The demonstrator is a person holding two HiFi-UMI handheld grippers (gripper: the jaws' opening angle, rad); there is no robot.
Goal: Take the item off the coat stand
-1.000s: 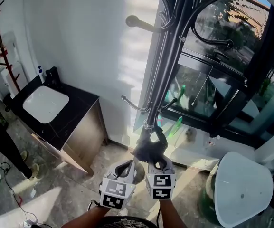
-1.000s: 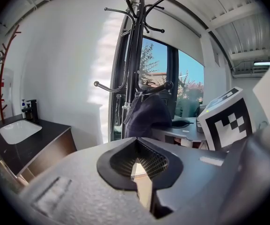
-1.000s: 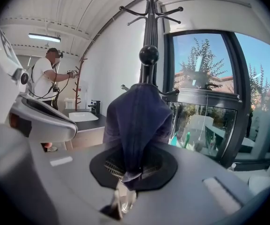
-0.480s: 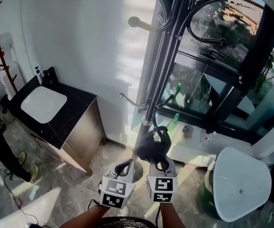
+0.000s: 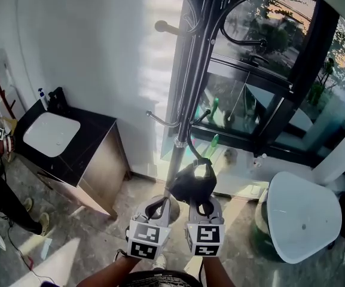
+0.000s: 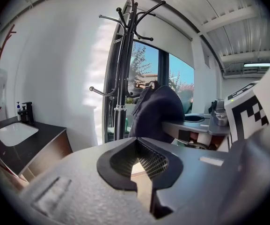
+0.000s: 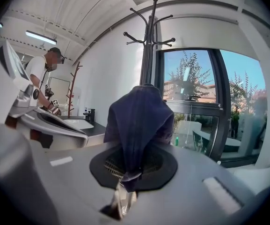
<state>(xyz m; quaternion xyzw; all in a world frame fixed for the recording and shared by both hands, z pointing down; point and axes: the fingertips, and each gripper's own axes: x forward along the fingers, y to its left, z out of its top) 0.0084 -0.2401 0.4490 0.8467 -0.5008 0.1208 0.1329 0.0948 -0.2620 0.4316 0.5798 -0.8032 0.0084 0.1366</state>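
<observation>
Dark cloth item (image 5: 190,183): soft, light, limp; best pinched at a bunched fold. Right gripper (image 5: 200,207) clamped on it, just right of the coat stand (image 5: 195,82). Left gripper (image 5: 158,208) closed, holding nothing.

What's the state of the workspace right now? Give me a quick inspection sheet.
Surface: stone-look floor, sunlit in patches.
Job's things: black coat stand upright by the window; dark cloth item looks clear of its hooks.
Clutter: green bottles at the window.
Grippers: right tongs shut on the dark cloth item; left tongs together, nothing between them.
Cables: what looks like a thin cable on the floor, lower left.
Surroundings: sink cabinet, white rounded unit, a person at the far left.
</observation>
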